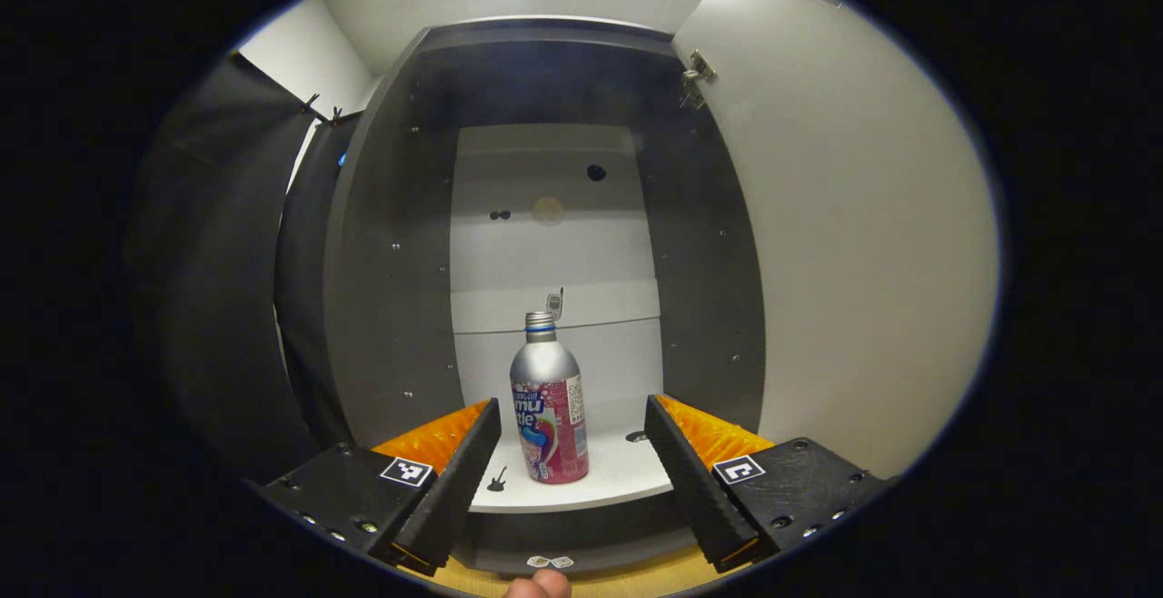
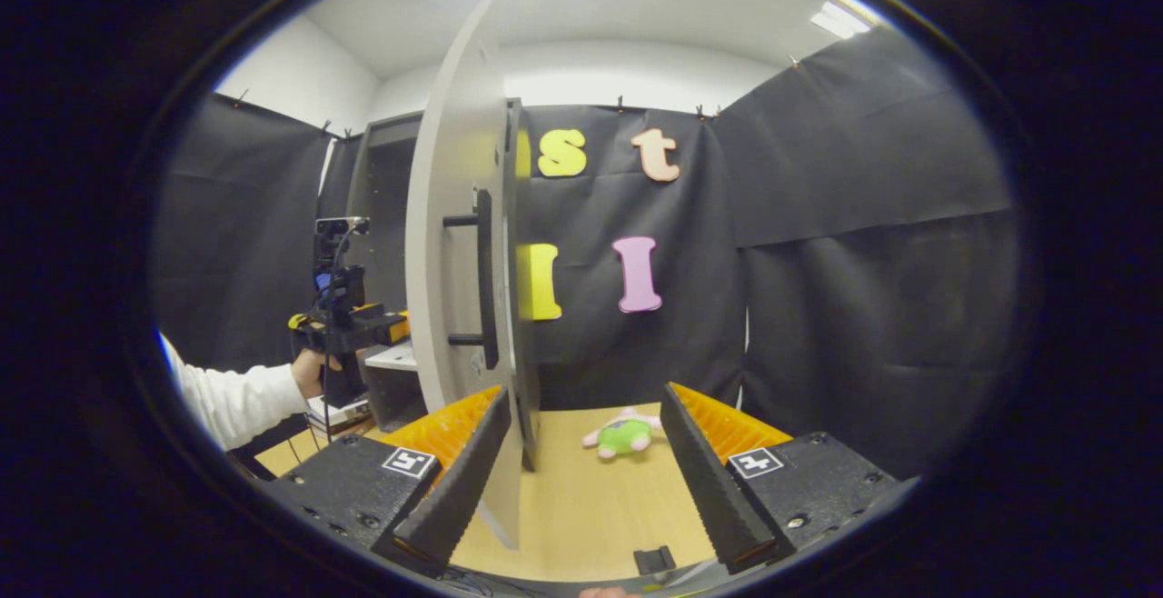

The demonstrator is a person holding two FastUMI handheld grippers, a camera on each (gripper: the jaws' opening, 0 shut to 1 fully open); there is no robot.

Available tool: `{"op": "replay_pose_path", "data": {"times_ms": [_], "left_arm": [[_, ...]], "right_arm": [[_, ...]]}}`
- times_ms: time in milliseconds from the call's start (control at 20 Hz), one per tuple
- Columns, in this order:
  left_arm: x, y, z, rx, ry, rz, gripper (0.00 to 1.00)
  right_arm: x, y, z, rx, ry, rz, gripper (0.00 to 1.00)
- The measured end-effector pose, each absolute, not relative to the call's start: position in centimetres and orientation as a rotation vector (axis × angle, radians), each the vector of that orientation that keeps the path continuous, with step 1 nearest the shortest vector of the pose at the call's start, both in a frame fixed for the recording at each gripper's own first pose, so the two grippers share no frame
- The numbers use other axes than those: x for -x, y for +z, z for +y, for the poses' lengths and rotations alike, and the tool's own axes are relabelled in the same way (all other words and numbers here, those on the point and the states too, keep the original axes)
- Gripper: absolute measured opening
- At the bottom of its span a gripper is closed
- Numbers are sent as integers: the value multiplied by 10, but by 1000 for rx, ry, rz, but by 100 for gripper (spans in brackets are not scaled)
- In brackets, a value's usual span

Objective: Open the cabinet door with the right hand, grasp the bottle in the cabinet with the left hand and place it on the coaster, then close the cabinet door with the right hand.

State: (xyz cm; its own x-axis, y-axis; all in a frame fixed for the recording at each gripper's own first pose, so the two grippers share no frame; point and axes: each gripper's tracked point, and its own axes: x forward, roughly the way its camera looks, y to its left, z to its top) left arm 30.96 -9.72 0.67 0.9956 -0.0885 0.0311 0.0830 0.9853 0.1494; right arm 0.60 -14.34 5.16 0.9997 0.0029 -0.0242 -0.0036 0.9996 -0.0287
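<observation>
A silver bottle (image 1: 548,403) with a pink label stands upright on the white lower shelf (image 1: 627,475) of the open dark cabinet (image 1: 391,289). My left gripper (image 1: 572,416) is open just in front of the shelf, its fingers either side of the bottle and short of it. The white cabinet door (image 1: 863,244) is swung wide on the right. In the right gripper view the door (image 2: 454,244) stands edge-on with its dark bar handle (image 2: 483,278). My right gripper (image 2: 586,407) is open, the door's edge just inside its left finger. The left gripper (image 2: 350,325), held by a white-sleeved hand, reaches into the cabinet.
A green and pink plush toy (image 2: 625,434) lies on the wooden table (image 2: 591,507) past the door. A small dark object (image 2: 654,559) sits at the table's near edge. Black cloth walls close in the booth. A small black sticker (image 1: 497,480) marks the shelf.
</observation>
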Motion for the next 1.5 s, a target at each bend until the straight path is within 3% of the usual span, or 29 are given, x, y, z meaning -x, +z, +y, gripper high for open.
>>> {"op": "replay_pose_path", "data": {"times_ms": [350, 950, 1100, 1400, 1450, 1500], "left_arm": [[-376, -11, -84, -156, -41, 0, 96], [-415, -30, -84, -55, -57, 71, 96], [-415, -30, -85, -46, -68, 72, 78], [-383, -7, -80, -97, -86, -3, 73], [-370, -3, -80, -93, -92, -19, 83], [-354, 2, -79, -86, -102, -30, 73]], "right_arm": [[-2, 49, -160, 46, -63, 48, 100], [-10, 46, -159, 39, -58, 59, 100], [-12, 44, -155, 36, -45, 63, 100], [-17, 43, -146, 20, -13, 62, 100], [-17, 42, -145, 18, -9, 58, 100], [-18, 43, -141, 14, 1, 53, 100]]}}
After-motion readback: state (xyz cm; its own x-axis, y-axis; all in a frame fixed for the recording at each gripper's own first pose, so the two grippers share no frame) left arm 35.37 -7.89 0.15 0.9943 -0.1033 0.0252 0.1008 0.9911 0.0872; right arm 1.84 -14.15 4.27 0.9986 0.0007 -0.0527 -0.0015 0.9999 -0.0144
